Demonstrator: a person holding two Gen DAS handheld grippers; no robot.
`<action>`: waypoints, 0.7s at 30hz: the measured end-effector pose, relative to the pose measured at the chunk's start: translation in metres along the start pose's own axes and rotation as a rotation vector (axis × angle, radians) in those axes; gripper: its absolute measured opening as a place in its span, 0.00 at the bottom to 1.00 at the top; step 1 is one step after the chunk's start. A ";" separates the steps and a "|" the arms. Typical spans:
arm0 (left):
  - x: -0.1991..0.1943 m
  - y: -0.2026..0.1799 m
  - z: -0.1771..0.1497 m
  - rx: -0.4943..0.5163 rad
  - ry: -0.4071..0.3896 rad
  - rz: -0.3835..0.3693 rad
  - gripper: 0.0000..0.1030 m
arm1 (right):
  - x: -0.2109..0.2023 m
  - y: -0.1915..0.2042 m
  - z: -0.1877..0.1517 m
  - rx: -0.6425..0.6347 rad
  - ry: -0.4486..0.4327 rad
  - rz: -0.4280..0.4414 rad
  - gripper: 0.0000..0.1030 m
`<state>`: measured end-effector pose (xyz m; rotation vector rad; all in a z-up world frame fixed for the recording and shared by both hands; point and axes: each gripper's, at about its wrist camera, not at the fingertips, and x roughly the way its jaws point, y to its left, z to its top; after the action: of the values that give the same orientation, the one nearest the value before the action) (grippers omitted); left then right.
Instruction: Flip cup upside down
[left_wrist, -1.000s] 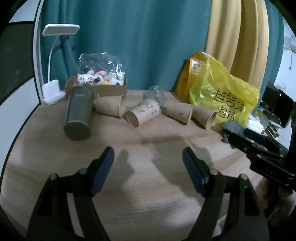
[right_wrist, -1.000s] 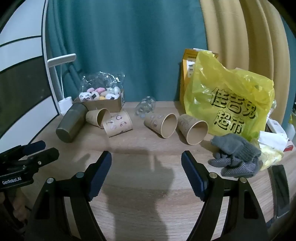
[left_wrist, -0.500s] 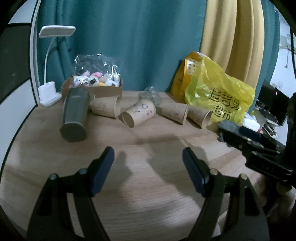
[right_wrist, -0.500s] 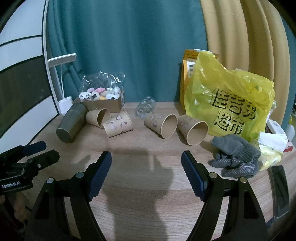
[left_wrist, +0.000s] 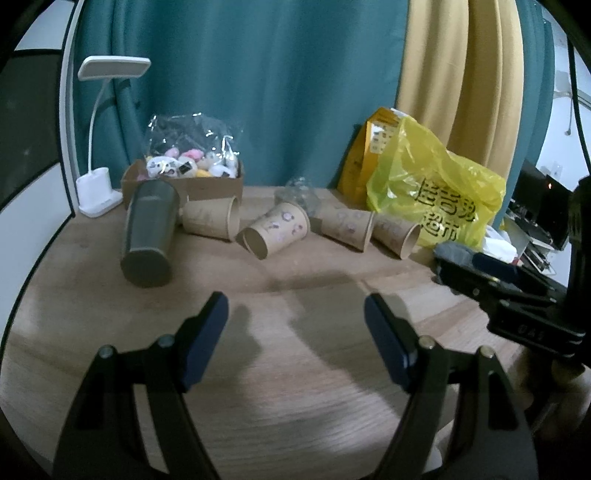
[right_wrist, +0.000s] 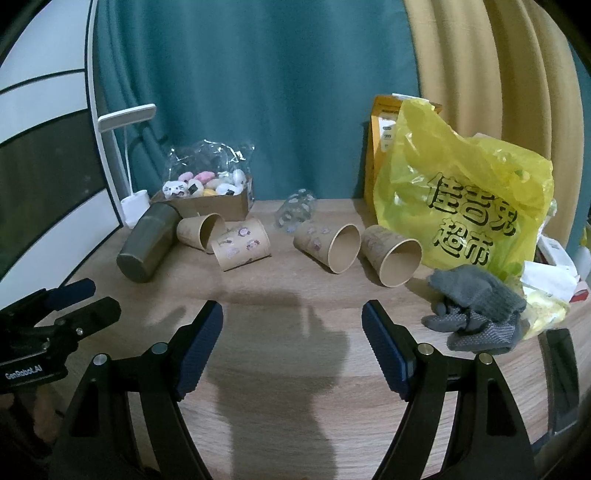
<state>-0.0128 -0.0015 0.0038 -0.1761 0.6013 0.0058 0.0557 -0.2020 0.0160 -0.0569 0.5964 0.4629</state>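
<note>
Several brown paper cups lie on their sides across the back of the wooden table. In the right wrist view one with stickers (right_wrist: 242, 248) lies left of centre and two lie with mouths toward me (right_wrist: 330, 245) (right_wrist: 393, 256). A dark green tumbler (right_wrist: 146, 248) lies on its side at the left. In the left wrist view the sticker cup (left_wrist: 275, 230) and the tumbler (left_wrist: 149, 232) lie ahead. My left gripper (left_wrist: 295, 328) is open and empty above the table. My right gripper (right_wrist: 291, 332) is open and empty, well short of the cups.
A yellow plastic bag (right_wrist: 465, 199) stands at the back right with grey gloves (right_wrist: 476, 310) in front of it. A cardboard box of small toys (right_wrist: 208, 194) and a white desk lamp (right_wrist: 127, 155) stand at the back left. Curtains hang behind the table.
The left wrist view has shifted slightly; the cups and tumbler sit a little differently in frame. The right gripper has hardly moved. Both grippers stay open.
</note>
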 end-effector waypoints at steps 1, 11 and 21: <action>0.000 -0.001 0.000 0.002 -0.002 0.002 0.75 | 0.000 0.000 0.000 -0.002 0.000 0.000 0.78; 0.000 -0.001 0.001 -0.001 -0.002 0.004 0.75 | 0.001 0.002 0.001 -0.004 0.003 0.002 0.78; 0.001 0.000 0.003 -0.002 -0.002 0.005 0.75 | 0.001 0.003 0.001 -0.001 0.004 0.006 0.78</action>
<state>-0.0103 -0.0012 0.0055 -0.1762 0.5997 0.0113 0.0559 -0.1981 0.0168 -0.0573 0.5999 0.4685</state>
